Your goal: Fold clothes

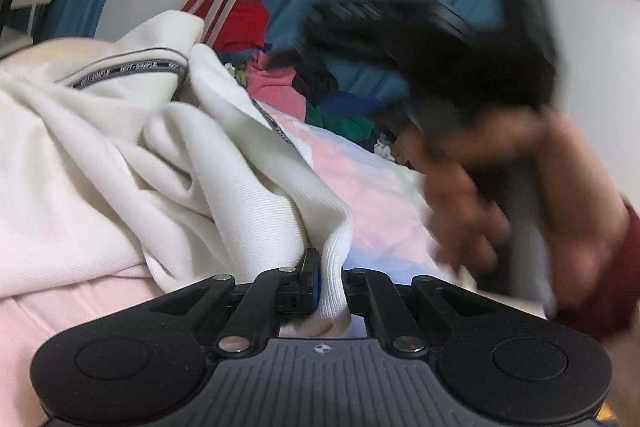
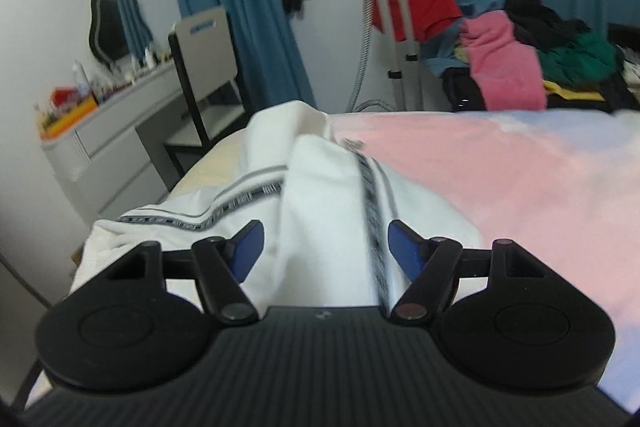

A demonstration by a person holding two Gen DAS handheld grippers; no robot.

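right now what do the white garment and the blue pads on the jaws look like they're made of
White garment: looks like a soft ribbed knit, matte, by the fine ridges and loose folds, with a woven-looking lettered grey trim. Blue pads: probably smooth rubber or plastic, slightly glossy; the look leaves it open.

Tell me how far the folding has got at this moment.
Nothing looks folded yet: the white garment lies bunched on the pink bedsheet. In hand: the left claw is shut on its ribbed edge, while the right claw is open over it. Left: all the folds, plus the clothes pile behind.
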